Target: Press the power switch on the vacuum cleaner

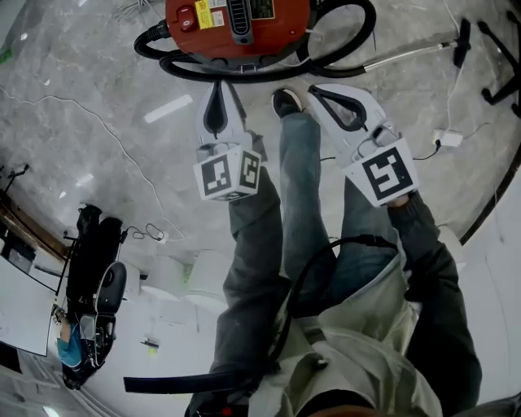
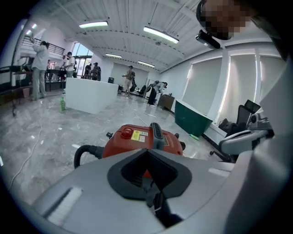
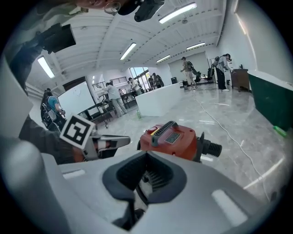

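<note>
Down on the floor (image 1: 98,122) by my feet sits the red vacuum cleaner (image 1: 236,28). My left gripper (image 1: 218,88) and right gripper (image 1: 319,91) hang near it, both closed tight on nothing. I think I'm at the reaching step. Next, the left one should push the small red switch (image 1: 187,18) on top.

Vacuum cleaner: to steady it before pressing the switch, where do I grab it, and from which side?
Probably the black ribbed carry handle on top of the red vacuum cleaner. It stands raised along the body's middle, so come down from above, jaws closing across its narrow width.
</note>
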A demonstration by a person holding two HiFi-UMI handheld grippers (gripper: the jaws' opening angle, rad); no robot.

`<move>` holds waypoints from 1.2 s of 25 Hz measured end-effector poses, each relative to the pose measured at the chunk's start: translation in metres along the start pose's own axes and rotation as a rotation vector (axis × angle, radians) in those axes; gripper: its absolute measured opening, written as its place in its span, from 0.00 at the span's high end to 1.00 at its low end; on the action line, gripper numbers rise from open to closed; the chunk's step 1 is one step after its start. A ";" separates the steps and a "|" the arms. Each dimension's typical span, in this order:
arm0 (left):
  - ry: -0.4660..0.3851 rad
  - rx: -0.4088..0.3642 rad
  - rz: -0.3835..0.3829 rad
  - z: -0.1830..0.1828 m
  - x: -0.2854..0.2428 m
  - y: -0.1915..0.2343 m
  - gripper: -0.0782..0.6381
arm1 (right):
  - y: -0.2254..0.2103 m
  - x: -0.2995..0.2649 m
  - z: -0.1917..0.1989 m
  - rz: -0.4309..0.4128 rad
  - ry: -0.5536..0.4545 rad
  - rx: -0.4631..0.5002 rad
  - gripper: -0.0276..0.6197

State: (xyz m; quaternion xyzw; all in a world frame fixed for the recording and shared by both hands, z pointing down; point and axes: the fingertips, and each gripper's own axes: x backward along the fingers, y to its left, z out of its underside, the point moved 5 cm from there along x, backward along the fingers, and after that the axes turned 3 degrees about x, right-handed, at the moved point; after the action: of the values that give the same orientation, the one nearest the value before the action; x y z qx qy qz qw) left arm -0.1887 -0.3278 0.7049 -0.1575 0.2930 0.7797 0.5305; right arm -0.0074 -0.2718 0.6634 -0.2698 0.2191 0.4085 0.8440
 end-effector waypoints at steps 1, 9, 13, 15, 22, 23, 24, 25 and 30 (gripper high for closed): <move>-0.007 0.011 -0.025 0.003 0.017 -0.008 0.89 | 0.000 0.009 0.000 -0.002 -0.005 0.002 0.95; -0.076 0.032 0.008 -0.030 0.128 -0.127 0.89 | -0.010 0.129 -0.005 -0.073 -0.048 -0.063 0.95; -0.134 0.064 -0.001 -0.050 0.180 -0.199 0.89 | -0.010 0.199 -0.011 -0.129 -0.047 0.025 0.95; -0.160 0.082 -0.013 -0.053 0.205 -0.230 0.89 | -0.012 0.229 -0.016 -0.131 -0.046 0.068 0.95; -0.204 0.074 -0.021 -0.079 0.311 -0.295 0.89 | 0.006 0.321 -0.045 -0.106 -0.092 0.004 0.95; -0.213 0.070 -0.021 -0.083 0.326 -0.300 0.89 | 0.012 0.333 -0.048 -0.110 -0.096 0.001 0.95; -0.220 0.068 -0.022 -0.086 0.339 -0.304 0.89 | 0.018 0.344 -0.049 -0.114 -0.096 0.004 0.95; -0.225 0.066 -0.024 -0.087 0.352 -0.307 0.89 | 0.024 0.352 -0.050 -0.118 -0.093 0.010 0.95; -0.260 0.033 -0.029 -0.085 0.400 -0.305 0.89 | 0.052 0.372 -0.049 -0.111 -0.089 0.035 0.95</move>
State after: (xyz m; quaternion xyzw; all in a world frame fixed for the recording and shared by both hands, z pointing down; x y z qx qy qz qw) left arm -0.0690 -0.0062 0.3279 -0.0504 0.2321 0.7808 0.5778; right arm 0.1553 -0.0635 0.3921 -0.2482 0.1735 0.3689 0.8788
